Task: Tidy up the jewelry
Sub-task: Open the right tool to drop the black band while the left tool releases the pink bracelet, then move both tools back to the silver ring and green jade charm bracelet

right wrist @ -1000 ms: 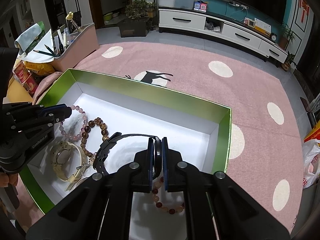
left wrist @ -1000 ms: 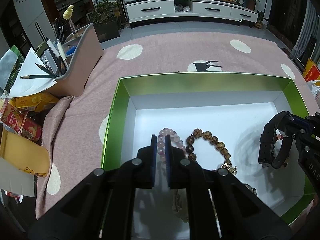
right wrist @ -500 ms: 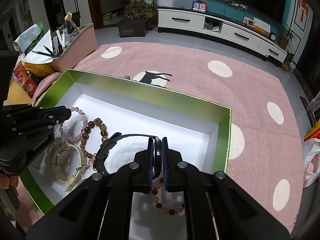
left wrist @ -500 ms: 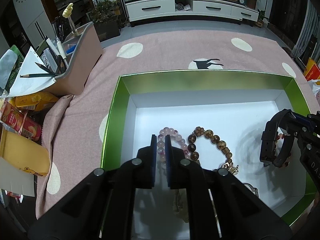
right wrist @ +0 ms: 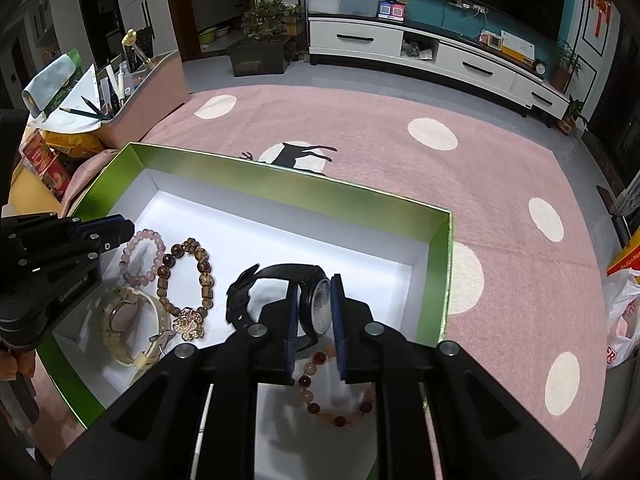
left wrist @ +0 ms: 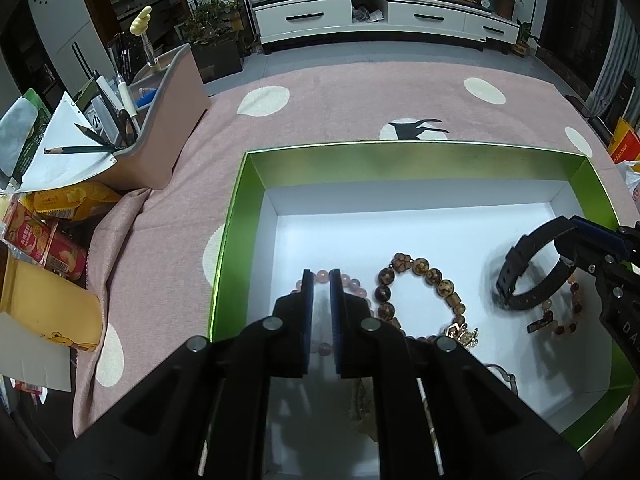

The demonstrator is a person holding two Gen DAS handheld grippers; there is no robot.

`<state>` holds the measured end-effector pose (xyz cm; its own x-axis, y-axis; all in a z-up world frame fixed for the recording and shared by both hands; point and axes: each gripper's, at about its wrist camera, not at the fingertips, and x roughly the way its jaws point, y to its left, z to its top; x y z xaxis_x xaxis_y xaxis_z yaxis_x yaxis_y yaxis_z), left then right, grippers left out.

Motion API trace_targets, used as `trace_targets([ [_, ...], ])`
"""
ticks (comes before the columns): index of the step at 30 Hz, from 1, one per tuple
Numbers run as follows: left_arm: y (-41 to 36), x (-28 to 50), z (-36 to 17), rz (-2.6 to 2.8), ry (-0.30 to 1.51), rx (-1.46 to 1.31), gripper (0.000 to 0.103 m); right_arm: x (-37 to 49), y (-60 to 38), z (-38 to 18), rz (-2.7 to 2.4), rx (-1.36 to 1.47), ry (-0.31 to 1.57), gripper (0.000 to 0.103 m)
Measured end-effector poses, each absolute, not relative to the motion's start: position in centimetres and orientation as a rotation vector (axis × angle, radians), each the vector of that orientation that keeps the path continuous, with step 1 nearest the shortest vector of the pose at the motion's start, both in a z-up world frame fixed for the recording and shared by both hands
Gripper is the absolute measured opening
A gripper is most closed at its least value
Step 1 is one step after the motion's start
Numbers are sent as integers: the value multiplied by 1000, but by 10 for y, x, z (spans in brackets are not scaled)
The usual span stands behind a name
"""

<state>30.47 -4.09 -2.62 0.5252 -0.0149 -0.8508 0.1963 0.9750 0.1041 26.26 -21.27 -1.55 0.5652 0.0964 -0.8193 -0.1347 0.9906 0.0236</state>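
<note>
A green box (left wrist: 234, 248) with a white floor holds the jewelry. My right gripper (right wrist: 315, 284) hangs over its right part, its jaws opening around a black watch (right wrist: 320, 304); the pads stand just off the watch case. The watch strap (left wrist: 528, 280) sags onto the box floor, over a red and orange bead bracelet (right wrist: 340, 416). My left gripper (left wrist: 321, 276) is shut and holds nothing, just above a pink bead bracelet (left wrist: 354, 284). Beside that lie a brown bead bracelet (left wrist: 424, 272) with a gold charm and a cream watch (right wrist: 120, 316).
The box sits on a pink cloth (left wrist: 320, 112) with white dots. A pink organizer (left wrist: 168, 120) with pencils and papers stands at the far left, with snack packs (left wrist: 48, 240) in front of it. A white plastic bag (right wrist: 620, 312) lies at the right edge.
The right jaws have parted from the black watch, and the watch has tilted and sunk toward the box floor. The left gripper has kept still.
</note>
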Motion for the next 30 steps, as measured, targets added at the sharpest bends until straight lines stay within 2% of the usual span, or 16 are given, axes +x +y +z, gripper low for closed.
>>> trace_targets([
  [14, -47, 298, -17, -135, 992, 198, 41, 255, -216, -4, 137, -27, 927, 18],
  [18, -48, 295, -13, -134, 983, 198, 57, 251, -218, 0, 127, -18, 916, 35],
  [21, -49, 292, -9, -129, 976, 197, 63, 246, -218, 3, 124, -16, 908, 40],
  [25, -49, 286, -2, -122, 964, 194, 75, 237, -220, 11, 121, -9, 884, 55],
  [28, -50, 279, 5, -123, 956, 194, 79, 227, -223, 19, 117, 3, 864, 62],
  [30, -50, 274, 9, -123, 948, 195, 84, 222, -224, 23, 117, 7, 857, 62],
])
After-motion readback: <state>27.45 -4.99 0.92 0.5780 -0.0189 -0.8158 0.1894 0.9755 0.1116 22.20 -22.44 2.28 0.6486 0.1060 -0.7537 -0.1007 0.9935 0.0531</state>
